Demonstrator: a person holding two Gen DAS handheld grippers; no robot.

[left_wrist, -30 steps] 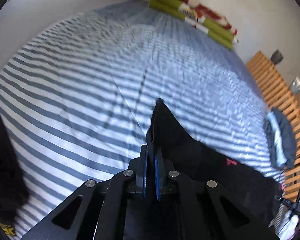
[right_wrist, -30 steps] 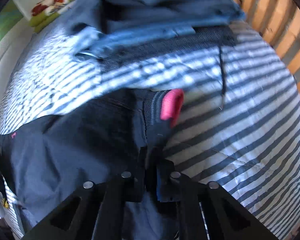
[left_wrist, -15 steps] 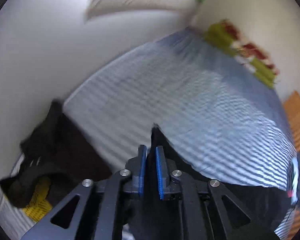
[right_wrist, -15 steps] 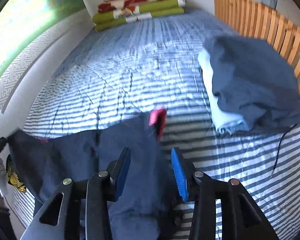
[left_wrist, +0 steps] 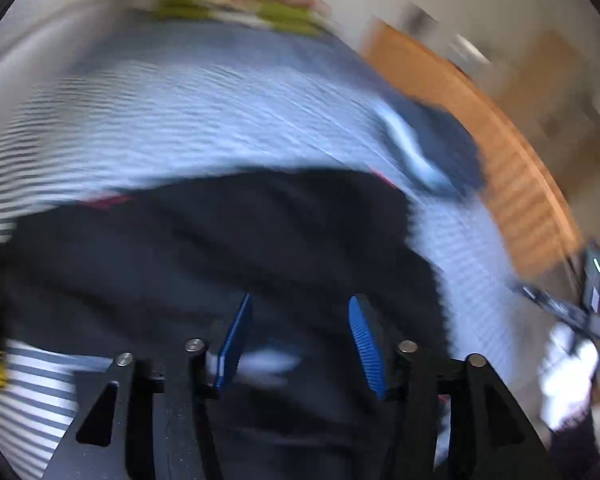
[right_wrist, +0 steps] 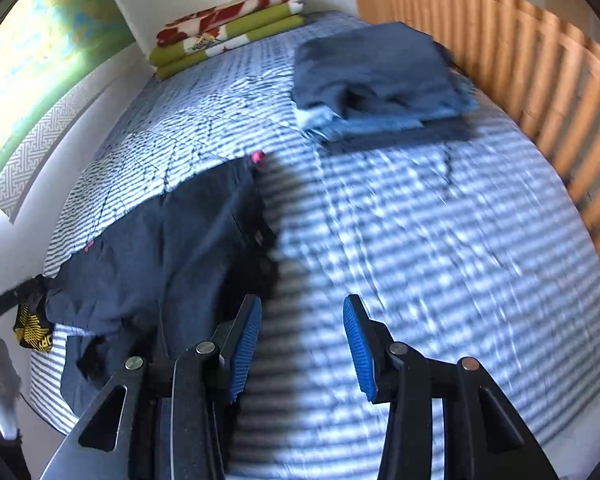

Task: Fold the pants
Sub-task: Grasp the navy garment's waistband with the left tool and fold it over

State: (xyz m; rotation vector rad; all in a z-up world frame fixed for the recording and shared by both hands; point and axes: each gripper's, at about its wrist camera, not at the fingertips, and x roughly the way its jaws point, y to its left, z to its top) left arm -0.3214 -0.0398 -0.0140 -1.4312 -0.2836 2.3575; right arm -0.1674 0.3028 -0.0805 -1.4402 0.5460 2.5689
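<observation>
Dark navy pants (right_wrist: pixel 160 248) with a pink waistband tab (right_wrist: pixel 257 157) lie spread across the near left part of the striped bed (right_wrist: pixel 440 240). In the blurred left wrist view the same pants (left_wrist: pixel 220 248) fill the middle. My left gripper (left_wrist: pixel 298 332) hovers above them, its jaws opening, with no cloth pinched between the blue pads. My right gripper (right_wrist: pixel 302 336) stands open over bare striped sheet, just right of the pants' edge, nothing between its fingers.
A stack of folded blue and denim clothes (right_wrist: pixel 376 80) sits at the far right of the bed beside a wooden slatted rail (right_wrist: pixel 540 64). Folded green and red blankets (right_wrist: pixel 228 28) lie at the head. A black and yellow garment (right_wrist: pixel 32 324) hangs off the bed's left edge.
Both grippers let go of the pants, which now lie on the bed. The right gripper opened first and rose away rightward; the left opened afterwards and swung quickly to face the pants.
</observation>
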